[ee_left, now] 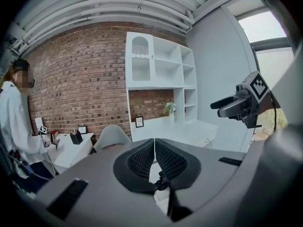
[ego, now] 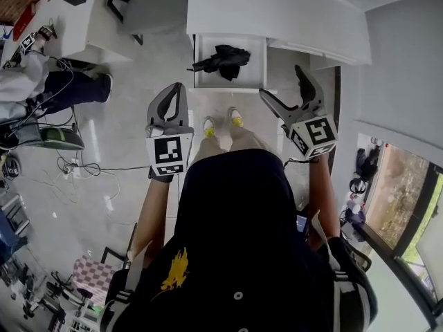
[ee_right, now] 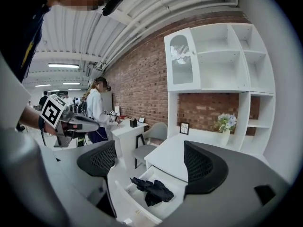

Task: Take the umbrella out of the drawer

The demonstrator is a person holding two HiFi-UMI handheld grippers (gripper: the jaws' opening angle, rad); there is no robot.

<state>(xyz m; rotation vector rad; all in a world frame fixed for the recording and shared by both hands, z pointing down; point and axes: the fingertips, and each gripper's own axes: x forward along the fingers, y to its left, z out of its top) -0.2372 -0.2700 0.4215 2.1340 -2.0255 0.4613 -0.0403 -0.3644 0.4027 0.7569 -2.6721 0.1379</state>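
A black folded umbrella [ego: 221, 59] lies in the open white drawer [ego: 229, 83] under the white desk, with its tip over the drawer's left wall. In the right gripper view the umbrella [ee_right: 154, 190] rests in the drawer [ee_right: 137, 203] below and between the jaws. My right gripper [ego: 289, 88] is open, raised in the air to the right of the drawer and apart from the umbrella. My left gripper [ego: 176, 97] hangs shut and empty to the drawer's front left; its pads [ee_left: 168, 161] meet in the left gripper view.
The white desk [ego: 277, 12] tops the drawer, with a white shelf unit [ee_right: 227, 74] on it. A grey chair [ego: 154, 5] stands to the left by a second white table [ego: 76, 19]. A person in white [ego: 28, 75] sits at far left. Cables [ego: 76, 171] lie on the floor.
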